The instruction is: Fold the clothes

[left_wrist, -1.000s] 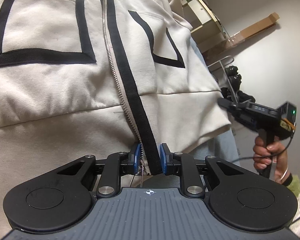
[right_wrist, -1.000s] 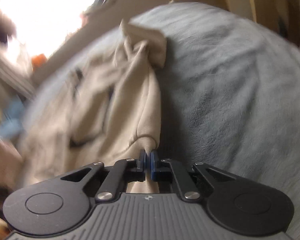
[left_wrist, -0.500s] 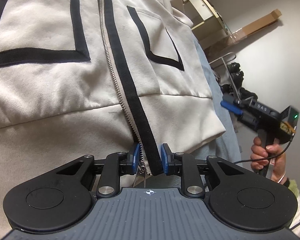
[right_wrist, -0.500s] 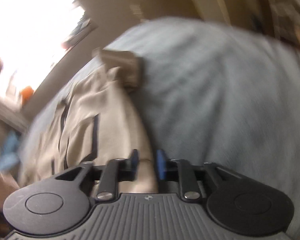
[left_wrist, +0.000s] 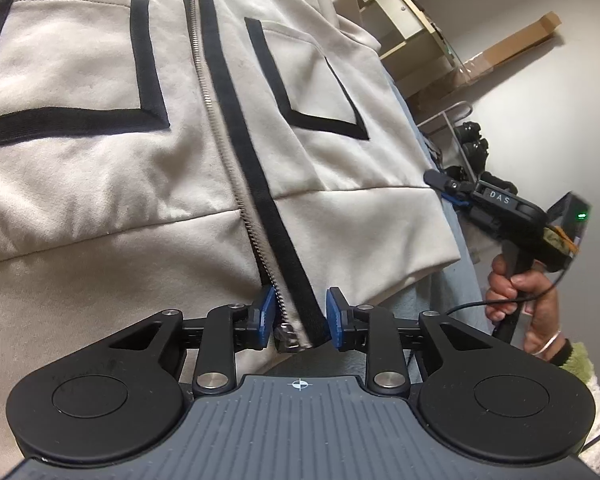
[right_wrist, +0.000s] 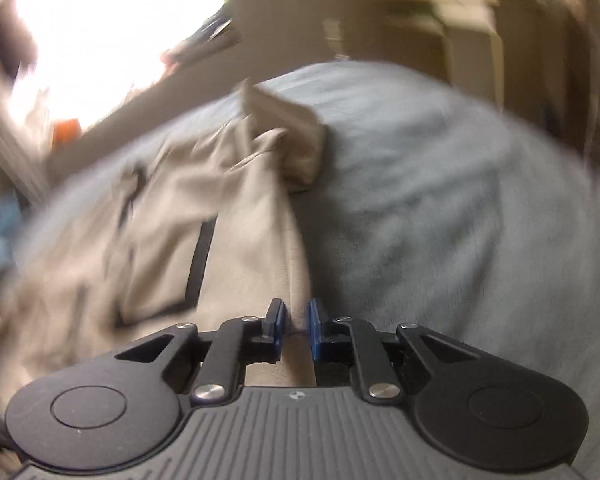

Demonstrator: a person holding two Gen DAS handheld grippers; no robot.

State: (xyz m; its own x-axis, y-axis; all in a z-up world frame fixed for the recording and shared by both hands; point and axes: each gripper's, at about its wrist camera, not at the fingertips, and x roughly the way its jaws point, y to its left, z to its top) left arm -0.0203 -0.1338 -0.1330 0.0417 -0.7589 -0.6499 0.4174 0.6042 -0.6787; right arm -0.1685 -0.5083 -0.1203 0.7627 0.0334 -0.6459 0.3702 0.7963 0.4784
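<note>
Across the grey-blue bed cover (right_wrist: 440, 200) lies one cream zip jacket (left_wrist: 100, 200), front side up, spread flat with black trim along the zip (left_wrist: 236, 184) and around two chest pockets (left_wrist: 308, 92). My left claw (left_wrist: 298, 314) sits at the jacket's bottom hem, right where the zip ends; its blue pads (left_wrist: 265, 312) stand on either side of the zip and the black strip, the jaws are opening, and the pads do not press the cloth. My right claw (right_wrist: 296, 330), seen blurred from its own camera, is at the hem's corner on the other side of the jacket, with the cream cloth lying between its pads; the jaws are closing but a gap shows on both sides of the fabric, so no grip. From the left camera my right hand (left_wrist: 520, 300) holds that claw's handle just past the jacket's edge. A folded sleeve cuff (right_wrist: 296, 140) lies at the jacket's far end. Shelves (left_wrist: 404, 20) and a cardboard box (left_wrist: 512, 46) stand against the wall behind
</note>
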